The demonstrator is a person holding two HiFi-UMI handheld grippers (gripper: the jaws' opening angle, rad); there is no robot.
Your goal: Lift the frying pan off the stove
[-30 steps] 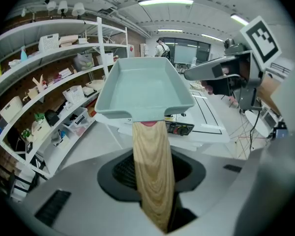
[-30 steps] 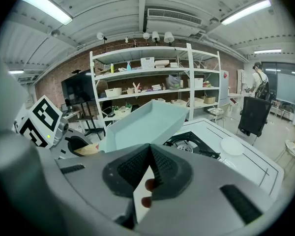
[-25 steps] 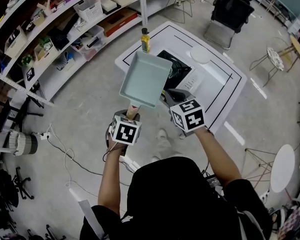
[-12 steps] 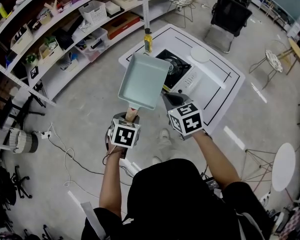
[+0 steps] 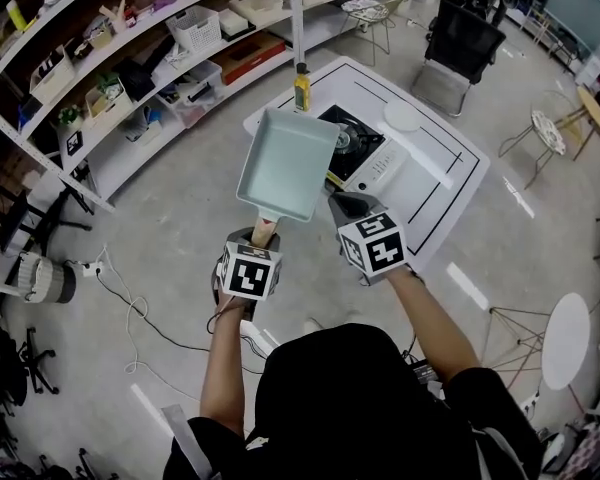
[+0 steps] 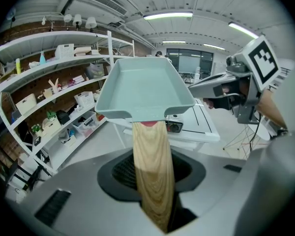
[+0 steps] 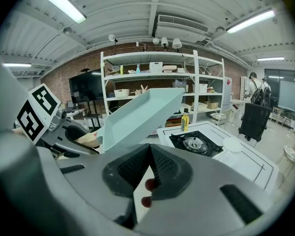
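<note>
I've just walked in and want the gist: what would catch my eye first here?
A pale green rectangular frying pan hangs in mid-air, its wooden handle clamped in the left gripper. Beyond it, a black gas stove sits uncovered on the white table, a yellow bottle standing at the table's far edge.

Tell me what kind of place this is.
Probably a lab or workshop, not a home kitchen: open shelving racks of bins and a portable gas stove on a white table marked with black lines.

frying pan (image 5: 288, 163): 1 | stove (image 5: 367, 150): 1 | yellow bottle (image 5: 301, 90): 1 | table (image 5: 437, 175): 1 | left claw (image 5: 262, 235) + right claw (image 5: 342, 206): 2
</note>
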